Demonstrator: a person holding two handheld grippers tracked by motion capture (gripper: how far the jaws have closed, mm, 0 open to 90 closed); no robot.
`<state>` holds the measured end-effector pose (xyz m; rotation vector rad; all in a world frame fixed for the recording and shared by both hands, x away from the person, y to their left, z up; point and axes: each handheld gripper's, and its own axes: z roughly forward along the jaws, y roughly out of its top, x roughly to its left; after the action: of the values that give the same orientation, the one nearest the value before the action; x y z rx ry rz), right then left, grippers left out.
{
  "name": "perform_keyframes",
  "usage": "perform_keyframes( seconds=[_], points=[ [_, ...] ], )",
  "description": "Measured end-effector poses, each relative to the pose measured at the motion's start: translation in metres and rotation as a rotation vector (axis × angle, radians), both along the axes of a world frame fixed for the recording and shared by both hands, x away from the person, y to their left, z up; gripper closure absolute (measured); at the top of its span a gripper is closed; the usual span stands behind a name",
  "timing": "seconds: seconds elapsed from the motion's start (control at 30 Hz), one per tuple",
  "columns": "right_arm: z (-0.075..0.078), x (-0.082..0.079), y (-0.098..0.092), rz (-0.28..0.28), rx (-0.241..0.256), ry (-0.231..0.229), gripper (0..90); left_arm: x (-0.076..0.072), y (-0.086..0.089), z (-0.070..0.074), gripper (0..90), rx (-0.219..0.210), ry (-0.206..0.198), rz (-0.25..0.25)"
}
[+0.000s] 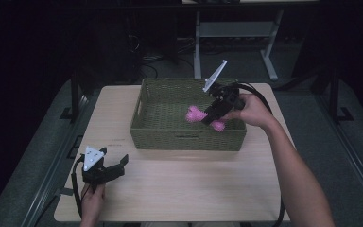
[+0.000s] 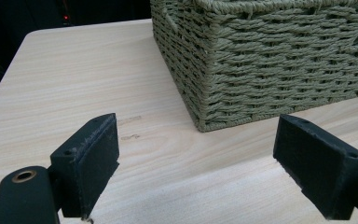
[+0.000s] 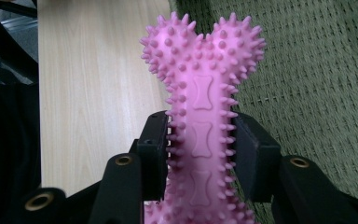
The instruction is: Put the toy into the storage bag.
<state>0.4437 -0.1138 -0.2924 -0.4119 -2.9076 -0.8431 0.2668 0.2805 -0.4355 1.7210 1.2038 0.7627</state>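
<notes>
resting low at the worktop's point(image 1: 179, 189) near left corner, the left tongs point(image 1: 116, 163) stand spread and empty, aimed toward the basket point(image 1: 184, 139), whose woven corner fills the left gripper view just ahead of the jaws. further right, the right tongs point(image 1: 212, 113) pinch a pink spiked bone point(image 1: 196, 114) across its shaft, holding it over the basket's inside, right of centre. the bone's long axis runs straight out from between the jaws, one knobbed end point(image 3: 203, 42) leading, the other tucked back toward the hand point(image 1: 250, 111). whether it touches the woven floor cannot be told. the right hand alone is placed to lower or lift it; the basket's walls on every side are all that stands near its path, and the left tongs sit well apart.
</notes>
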Motion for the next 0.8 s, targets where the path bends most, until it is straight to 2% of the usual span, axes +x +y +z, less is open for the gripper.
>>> perform_keyframes(
  seconds=[0.23,0.47,0.8],
  points=[
    [-0.006,0.009,-0.002,-0.023,-0.005,0.018,58.0,0.000,0.000,0.000,13.6,-0.001,0.001,0.000],
    [-0.011,0.016,0.000,-0.020,-0.008,0.031,58.0,0.000,-0.001,0.000,13.7,0.002,0.001,-0.002],
    [-0.007,0.024,0.002,-0.034,-0.024,0.026,58.0,0.000,0.000,0.000,13.7,0.001,0.000,0.000]
  ],
)
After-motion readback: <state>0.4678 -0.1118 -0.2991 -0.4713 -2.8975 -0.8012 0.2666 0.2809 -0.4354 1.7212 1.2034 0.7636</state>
